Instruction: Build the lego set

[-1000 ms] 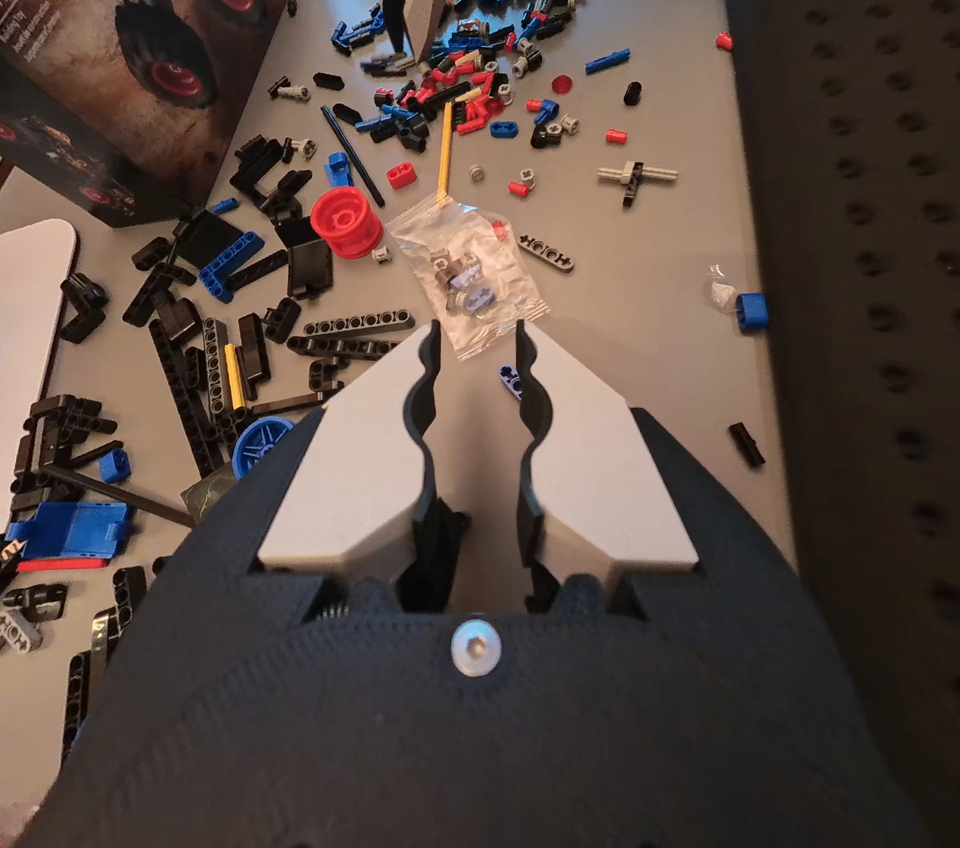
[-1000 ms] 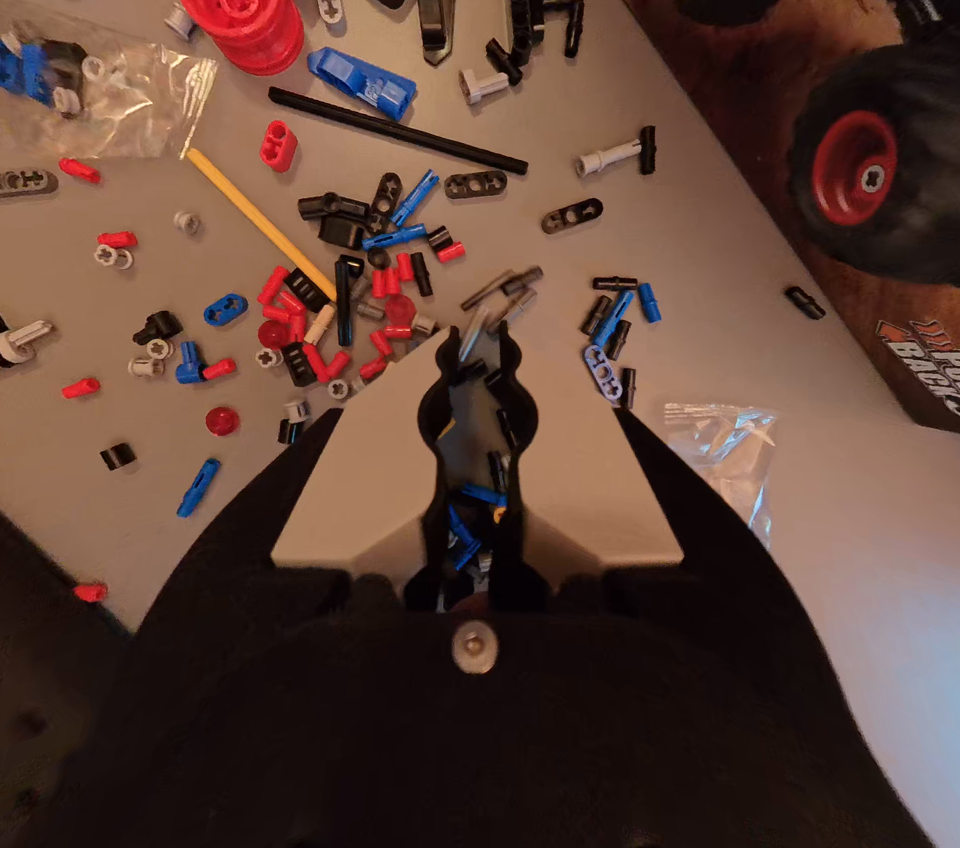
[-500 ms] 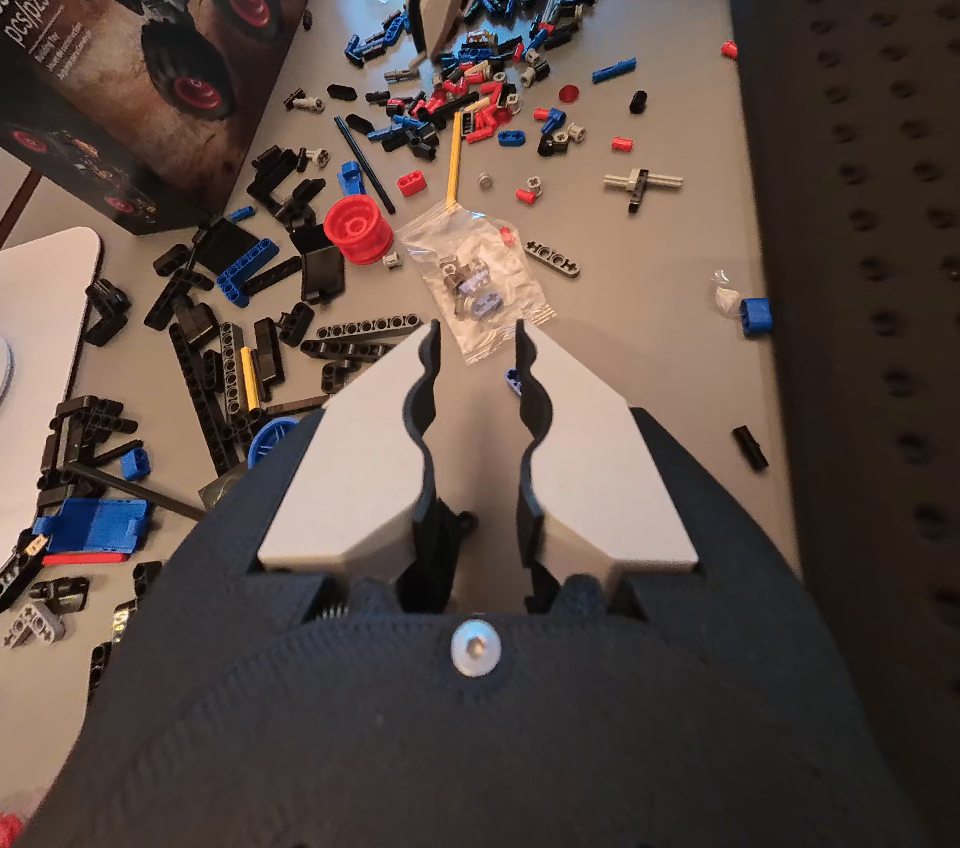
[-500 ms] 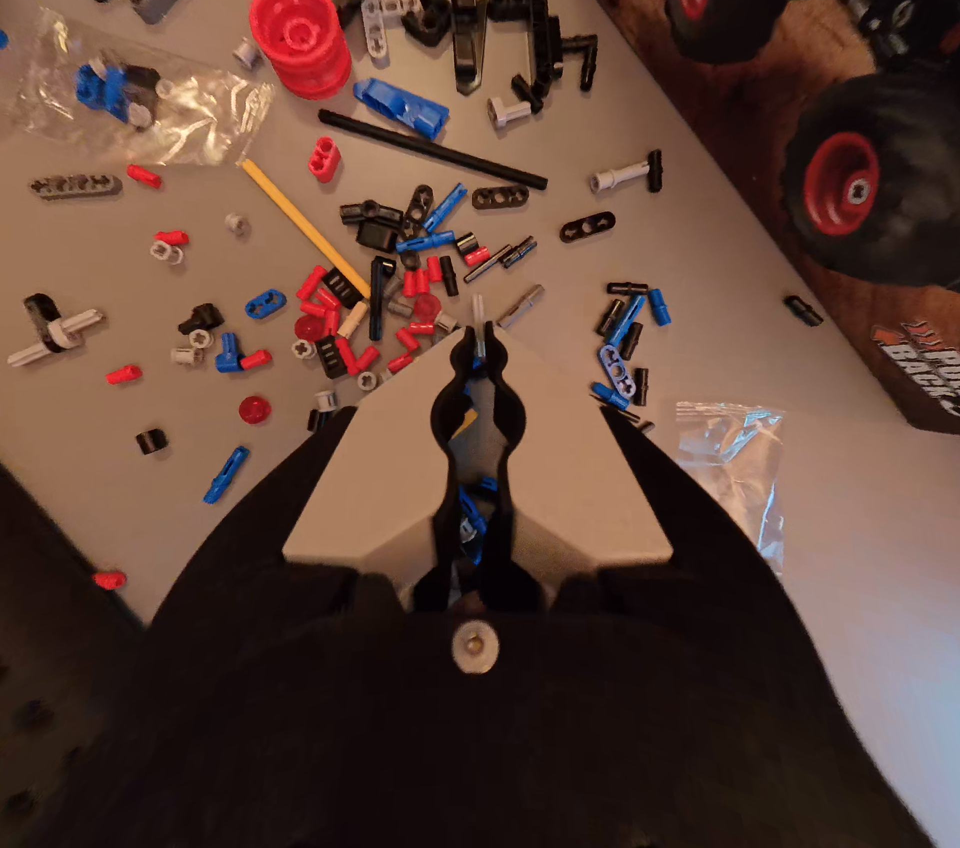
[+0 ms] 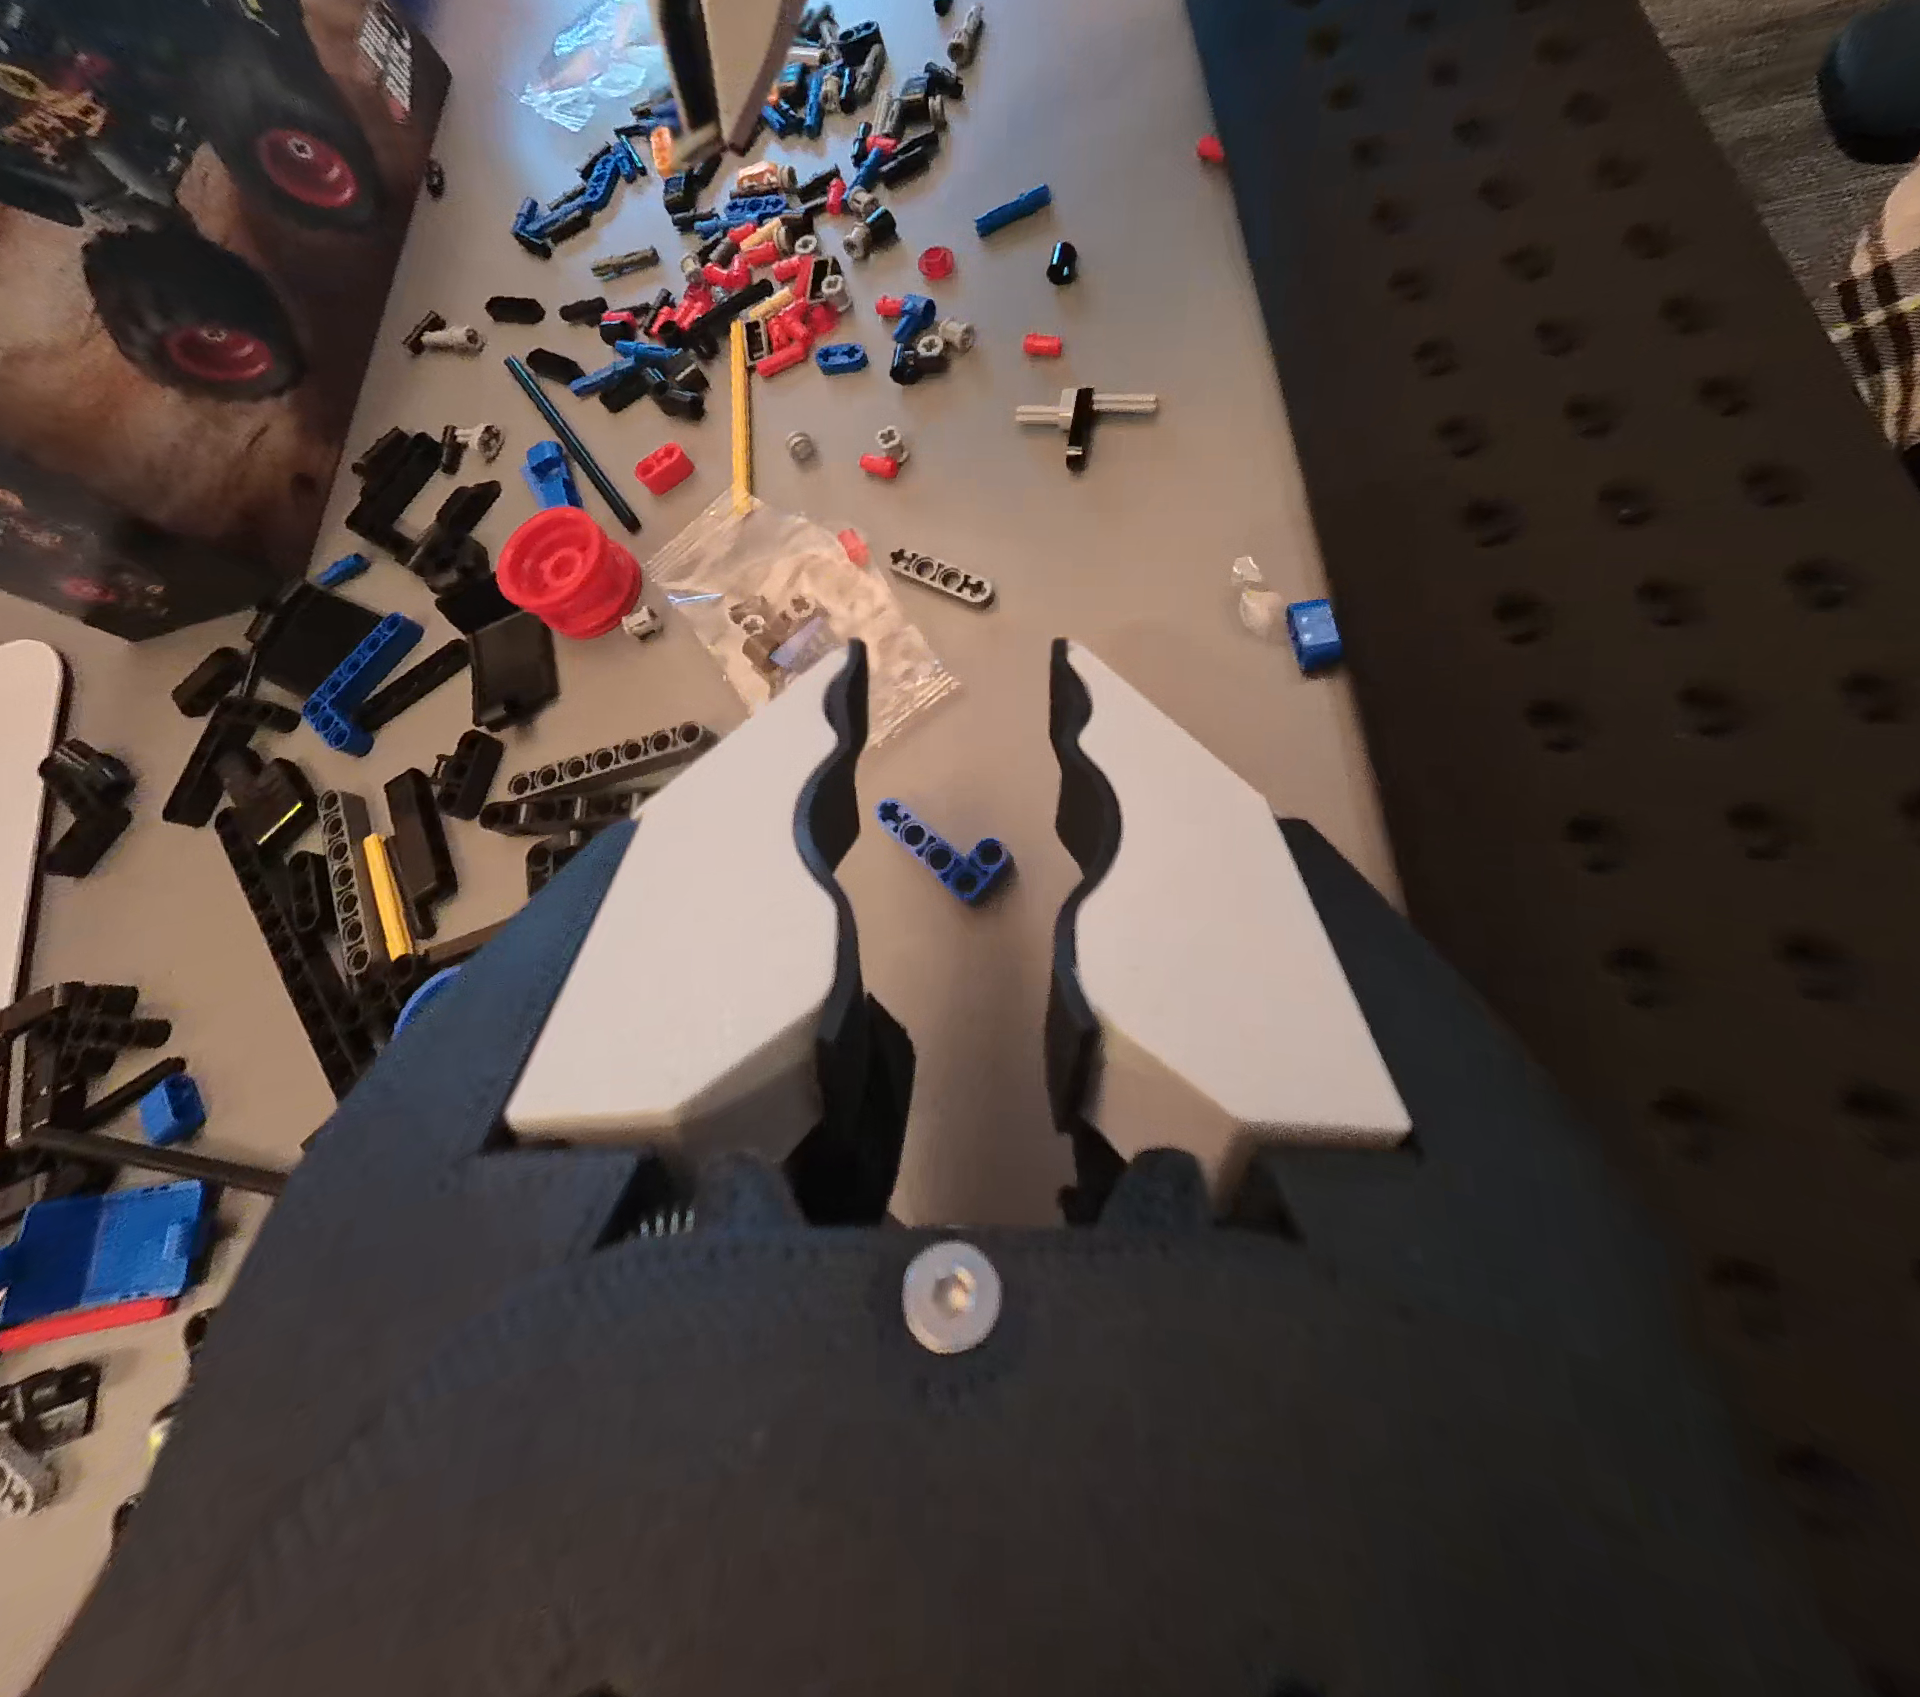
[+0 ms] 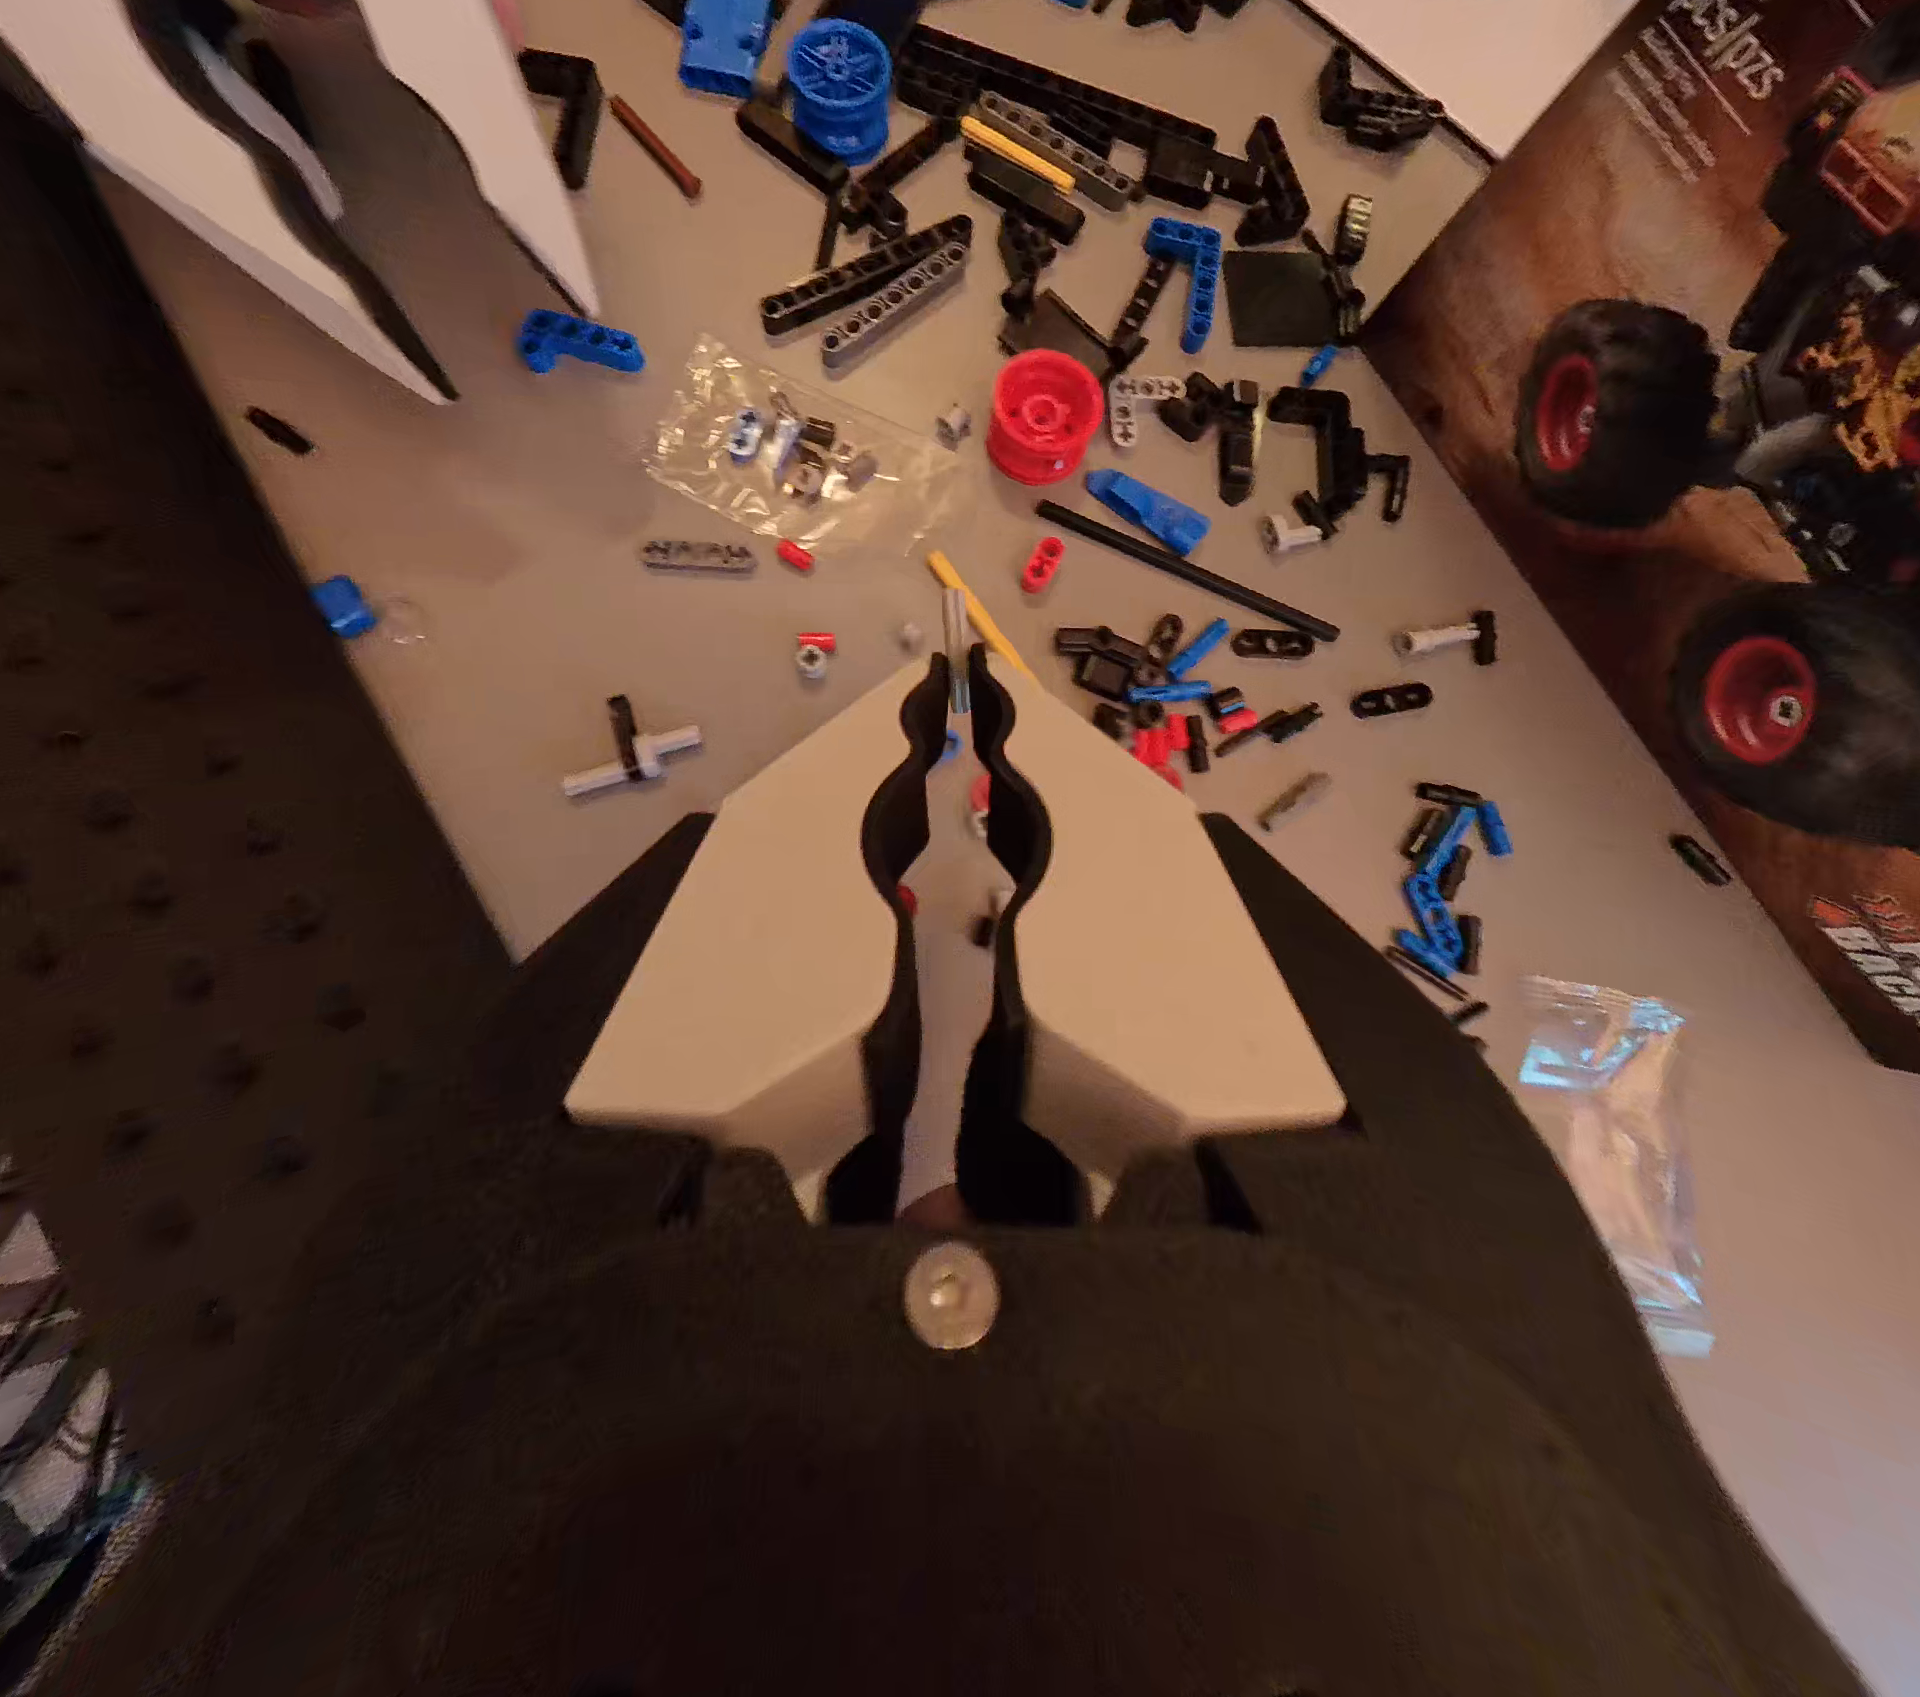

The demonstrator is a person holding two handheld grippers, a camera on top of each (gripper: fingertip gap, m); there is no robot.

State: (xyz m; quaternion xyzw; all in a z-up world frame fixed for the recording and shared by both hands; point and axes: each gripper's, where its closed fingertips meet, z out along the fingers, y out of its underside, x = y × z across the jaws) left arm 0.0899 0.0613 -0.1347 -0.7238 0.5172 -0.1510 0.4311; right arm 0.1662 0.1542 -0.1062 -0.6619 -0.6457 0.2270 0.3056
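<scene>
My left gripper [image 5: 954,668] is open and empty above the grey table [image 5: 1143,546]. A blue L-shaped beam [image 5: 945,847] lies flat on the table between its fingers, and also shows in the right wrist view [image 6: 592,341]. My right gripper [image 6: 961,673] is shut on a small grey pin [image 6: 953,634] that sticks out past the tips, held above the scattered pile of small red, blue and black pieces [image 6: 1174,691]. In the left wrist view the right gripper [image 5: 717,141] hangs over that pile [image 5: 769,276] at the far end.
The set's box [image 5: 156,193] stands at the left. A black perforated mat [image 5: 1558,504] runs along the right. A clear bag of parts [image 5: 800,629], a red wheel [image 5: 566,572], black beams [image 5: 603,774] and a blue wheel [image 6: 836,84] lie about. An empty bag [image 6: 1610,1128] lies near the box. The red wheel [image 5: 566,572] is about 11 cm from both grippers' fingertips. Look for it in the right wrist view [image 6: 1018,392] too.
My right gripper shut on the grey pin and lifted it away from the pile. My left gripper pulled back and rose, so the blue L-shaped beam now shows between its fingers.
</scene>
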